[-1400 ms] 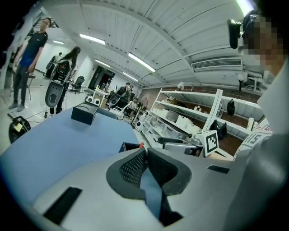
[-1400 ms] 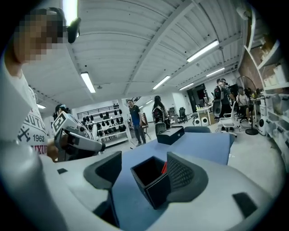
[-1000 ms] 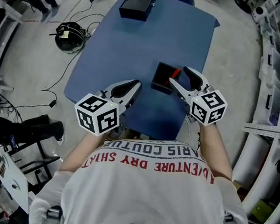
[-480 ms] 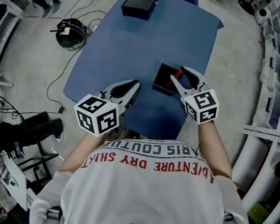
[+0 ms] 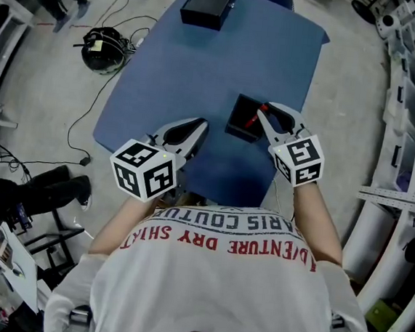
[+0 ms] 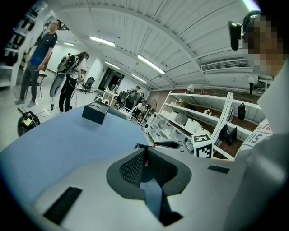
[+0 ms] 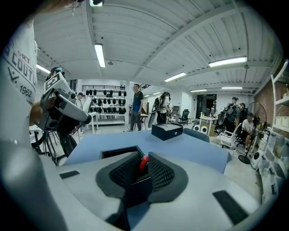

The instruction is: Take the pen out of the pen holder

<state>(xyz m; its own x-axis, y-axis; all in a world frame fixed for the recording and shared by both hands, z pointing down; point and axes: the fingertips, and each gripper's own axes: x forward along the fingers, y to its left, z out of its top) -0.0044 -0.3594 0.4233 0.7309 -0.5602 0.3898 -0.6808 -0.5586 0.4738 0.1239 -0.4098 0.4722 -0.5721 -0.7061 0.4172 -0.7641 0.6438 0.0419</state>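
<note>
A red pen [image 5: 251, 120] stands tilted inside the black square pen holder [image 5: 234, 128].

We work in a large open robotics lab or workshop hall, where a ribbed, arched ceiling [image 7: 149, 40] with long strip lights [image 7: 100, 55] spans a bare concrete floor [image 5: 47, 88] trailed with cables [image 5: 87, 113]. White shelving racks [image 6: 198, 113] line one side. People [image 7: 137, 106] stand among office chairs [image 7: 185, 116] beyond our blue surface [image 5: 203, 59].

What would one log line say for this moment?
right gripper: jaws just closed onto red pen in pen holder | left gripper: shut, empty, over table
</note>
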